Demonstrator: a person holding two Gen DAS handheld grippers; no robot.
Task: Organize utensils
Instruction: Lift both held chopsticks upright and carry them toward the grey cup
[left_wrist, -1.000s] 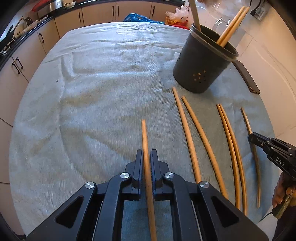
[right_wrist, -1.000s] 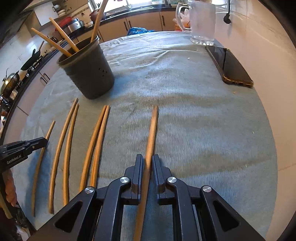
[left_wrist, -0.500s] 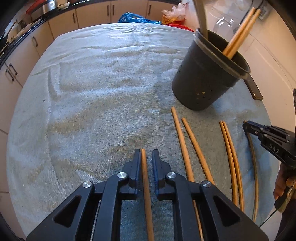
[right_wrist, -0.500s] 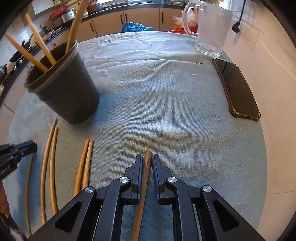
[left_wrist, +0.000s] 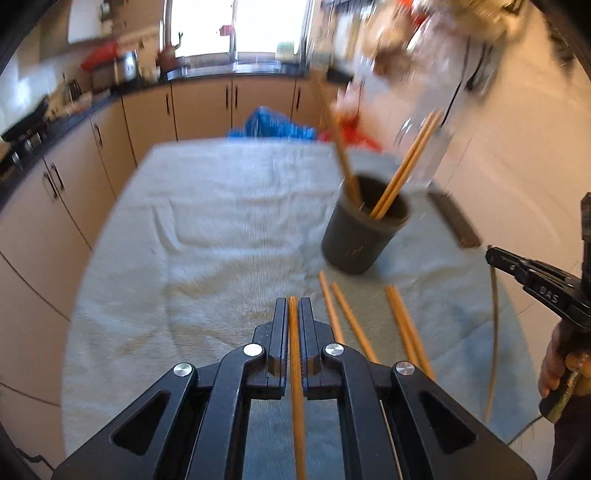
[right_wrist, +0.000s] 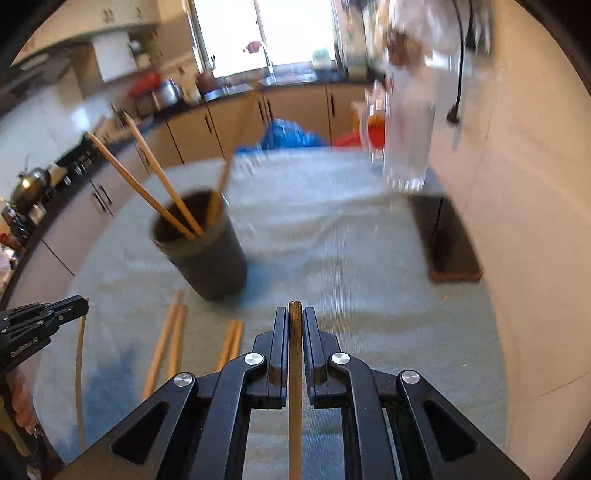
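My left gripper (left_wrist: 293, 301) is closing its jaws on a wooden chopstick (left_wrist: 295, 369), and the pads press on it as it hangs above the grey cloth (left_wrist: 203, 221). My right gripper (right_wrist: 294, 310) is shut on a darker-tipped chopstick (right_wrist: 294, 369), also held off the cloth. The black utensil holder (left_wrist: 360, 240) (right_wrist: 210, 266) stands ahead between both grippers with three chopsticks in it. Several loose chopsticks (left_wrist: 349, 321) (right_wrist: 166, 343) lie in front of it. Each gripper shows at the edge of the other's view: the right gripper (left_wrist: 491, 253), the left gripper (right_wrist: 83, 304).
A clear glass jug (right_wrist: 406, 147) and a dark phone (right_wrist: 447, 240) sit at the table's far right by the wall. A blue bag (left_wrist: 269, 125) lies beyond the table's far edge. Kitchen cabinets run along the left and back.
Both grippers have risen and tilted upward, each carrying its chopstick off the cloth. The holder now sits further ahead and lower in both views.
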